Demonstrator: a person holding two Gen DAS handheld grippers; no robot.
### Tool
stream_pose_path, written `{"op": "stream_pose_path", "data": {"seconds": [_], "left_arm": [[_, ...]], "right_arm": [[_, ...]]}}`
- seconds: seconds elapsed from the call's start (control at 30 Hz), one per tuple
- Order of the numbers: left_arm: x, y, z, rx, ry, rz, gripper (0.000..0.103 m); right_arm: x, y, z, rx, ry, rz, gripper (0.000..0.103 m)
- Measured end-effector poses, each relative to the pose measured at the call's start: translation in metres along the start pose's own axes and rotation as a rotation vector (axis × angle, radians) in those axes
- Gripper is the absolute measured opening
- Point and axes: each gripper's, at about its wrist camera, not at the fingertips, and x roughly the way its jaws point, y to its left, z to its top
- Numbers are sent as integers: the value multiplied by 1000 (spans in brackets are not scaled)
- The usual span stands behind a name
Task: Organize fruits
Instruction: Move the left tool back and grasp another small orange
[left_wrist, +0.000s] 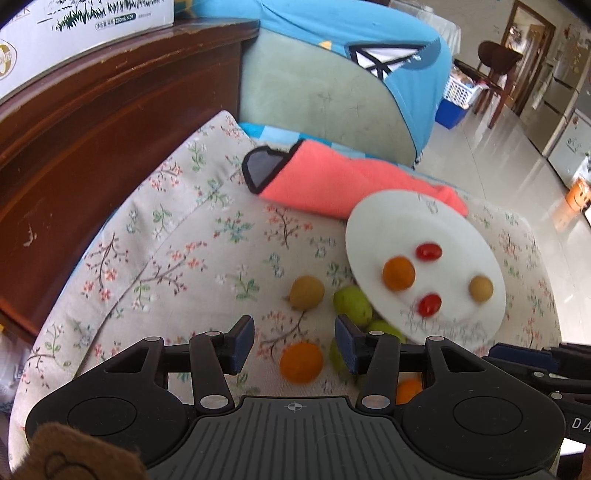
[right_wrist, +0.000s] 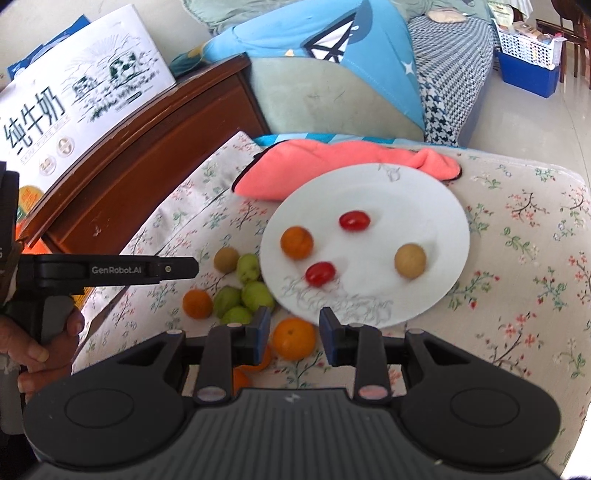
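A white plate (left_wrist: 399, 221) (right_wrist: 388, 192) lies on the floral cushion and carries a small orange (right_wrist: 296, 242), two cherry tomatoes (right_wrist: 354, 220) and a tan round fruit (right_wrist: 410, 260). Left of the plate, on the cloth, lie several green fruits (left_wrist: 352, 304) (right_wrist: 255, 295), another tan fruit (left_wrist: 306, 291) and a loose orange (left_wrist: 301, 362) (right_wrist: 197, 303). My left gripper (left_wrist: 294, 341) (right_wrist: 192, 268) hovers open over that loose orange, its pads clear of it. My right gripper (right_wrist: 294, 330) is shut on a second orange (right_wrist: 294, 339) just in front of the plate's near rim.
A pink towel (left_wrist: 332, 181) (right_wrist: 332, 162) lies behind the plate. A dark wooden cabinet (left_wrist: 92, 129) with a milk carton box (right_wrist: 74, 92) rises on the left. More oranges (right_wrist: 240, 380) sit under my right gripper. The cushion's right edge drops to tiled floor (left_wrist: 517, 166).
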Motion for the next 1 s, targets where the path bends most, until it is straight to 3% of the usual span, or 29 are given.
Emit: {"op": "stream_pose_path", "data": {"seconds": [0.37,0.73,1.0], "left_arm": [[3,9,-21,96,13,-45,47],[14,3,-32,202,16,-92,47],[25,-1,-31,222,10,-78,47]], "right_arm": [[9,27,-28,-75,83,57,31],[23,44,-37,-152,125,49,38],[32,48,-38,-166,138,32,38]]}}
